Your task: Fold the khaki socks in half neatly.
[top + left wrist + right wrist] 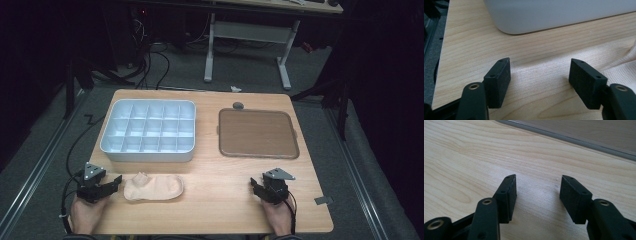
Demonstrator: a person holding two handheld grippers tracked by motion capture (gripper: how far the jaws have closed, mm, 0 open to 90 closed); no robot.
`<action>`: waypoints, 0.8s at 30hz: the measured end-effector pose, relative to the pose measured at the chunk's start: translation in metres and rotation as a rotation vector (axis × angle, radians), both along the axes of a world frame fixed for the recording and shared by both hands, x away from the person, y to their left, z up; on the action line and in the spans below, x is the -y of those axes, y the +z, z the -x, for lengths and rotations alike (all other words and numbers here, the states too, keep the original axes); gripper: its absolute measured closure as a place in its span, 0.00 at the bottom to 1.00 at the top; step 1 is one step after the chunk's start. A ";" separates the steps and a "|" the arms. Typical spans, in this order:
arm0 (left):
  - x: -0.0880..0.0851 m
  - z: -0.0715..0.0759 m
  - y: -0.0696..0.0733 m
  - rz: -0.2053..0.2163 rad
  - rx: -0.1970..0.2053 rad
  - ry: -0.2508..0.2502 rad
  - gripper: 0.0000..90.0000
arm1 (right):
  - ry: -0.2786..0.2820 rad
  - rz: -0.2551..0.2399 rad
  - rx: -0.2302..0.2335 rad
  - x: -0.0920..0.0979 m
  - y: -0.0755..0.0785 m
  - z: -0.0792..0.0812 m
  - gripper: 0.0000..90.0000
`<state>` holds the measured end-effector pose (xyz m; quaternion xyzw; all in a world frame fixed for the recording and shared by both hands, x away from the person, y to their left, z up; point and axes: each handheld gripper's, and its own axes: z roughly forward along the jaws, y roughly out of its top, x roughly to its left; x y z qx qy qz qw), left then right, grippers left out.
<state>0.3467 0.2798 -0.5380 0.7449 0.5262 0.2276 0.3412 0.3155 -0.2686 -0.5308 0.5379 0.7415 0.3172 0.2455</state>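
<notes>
the sock [154, 187] lies flat near the desk's [220, 200] front edge, left of the middle, in front of the divided bin [148, 131]. it looks soft, light and limp, best pinched at the cuff or toe. its long axis runs along that edge, cuff toward the left gripper [116, 181], whose jaws stand wide and empty just beside it. the right gripper [253, 185], well apart by the front right corner below the brown tray [257, 134], is open and empty too.

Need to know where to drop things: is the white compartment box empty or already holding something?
Empty. In the high view every compartment of the white compartment box shows bare bottom; the sock lies outside it on the table.
</notes>
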 end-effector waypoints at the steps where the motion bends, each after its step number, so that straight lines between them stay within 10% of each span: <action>1: 0.000 0.000 0.000 0.000 0.000 0.000 0.38 | 0.000 0.000 0.000 0.000 0.000 0.000 0.54; 24: -0.008 0.003 0.002 0.056 0.003 0.002 0.40 | -0.010 -0.002 0.002 -0.001 0.000 -0.001 0.55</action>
